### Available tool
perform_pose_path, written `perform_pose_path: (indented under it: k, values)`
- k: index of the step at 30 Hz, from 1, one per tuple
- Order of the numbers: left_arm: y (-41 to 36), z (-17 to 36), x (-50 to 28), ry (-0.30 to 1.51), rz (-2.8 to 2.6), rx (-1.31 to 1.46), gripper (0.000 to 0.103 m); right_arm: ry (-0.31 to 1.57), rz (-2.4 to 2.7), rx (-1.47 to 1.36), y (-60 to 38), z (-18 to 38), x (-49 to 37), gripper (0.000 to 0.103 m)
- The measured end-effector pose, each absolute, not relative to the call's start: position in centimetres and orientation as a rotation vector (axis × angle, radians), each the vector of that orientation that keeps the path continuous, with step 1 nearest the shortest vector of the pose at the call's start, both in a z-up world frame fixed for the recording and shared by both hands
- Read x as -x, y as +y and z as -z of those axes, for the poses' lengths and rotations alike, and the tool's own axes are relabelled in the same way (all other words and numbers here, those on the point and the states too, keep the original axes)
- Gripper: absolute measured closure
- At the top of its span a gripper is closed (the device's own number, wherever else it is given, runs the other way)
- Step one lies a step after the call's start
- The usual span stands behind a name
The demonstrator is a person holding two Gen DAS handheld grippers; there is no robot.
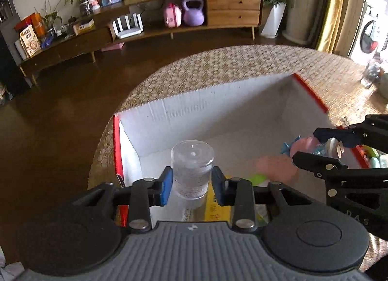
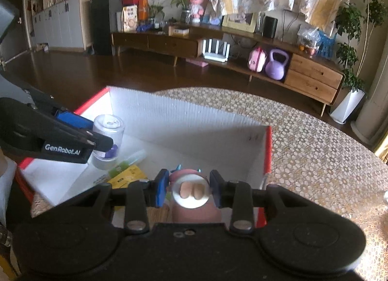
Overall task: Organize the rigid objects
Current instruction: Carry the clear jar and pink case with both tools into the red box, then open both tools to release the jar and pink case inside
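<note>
Jaws of the left gripper are gripping a clear jar; jaws of the right gripper are gripping a pink toy figure. Both are hanging over the open white box, above a yellow packet and green item lying inside the box.

Home living room, long wooden sideboard, potted plants, washing machine
</note>
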State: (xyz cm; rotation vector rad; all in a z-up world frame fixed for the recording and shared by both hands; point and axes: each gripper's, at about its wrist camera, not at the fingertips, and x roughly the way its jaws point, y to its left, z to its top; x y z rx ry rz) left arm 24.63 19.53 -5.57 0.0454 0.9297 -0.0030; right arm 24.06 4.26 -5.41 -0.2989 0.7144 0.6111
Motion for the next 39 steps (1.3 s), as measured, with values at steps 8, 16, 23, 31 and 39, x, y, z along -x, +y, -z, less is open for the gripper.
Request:
perform_pose_path:
  k: [8,16,23,31,39]
  values:
    - [19.6,6.9,-25.8,0.967,-0.013,-0.034,0.071,0.785,-0.586,0.332,5.5,7.6,-25.3,0.068]
    - [19.6,8.4,-26.1,1.017,0.003,0.017,0.071,0.849,-0.593,0.335,5.8,9.0,-25.0,0.066]
    - [19.4,8.9,-25.6,1.044,0.011,0.039,0.071,0.88,-0.61,0.336,5.7,9.1,-24.1,0.063]
    - [19.6,7.8,-24.5,1.014,0.01,0.074,0.071,0.87,-0.617,0.303,4.5,7.8,-23.1,0.056]
    - [18.8,5.9,-22.9,0.968,0.006,0.069,0.071,0.854,-0.622,0.246,2.9,5.9,-22.1,0.053]
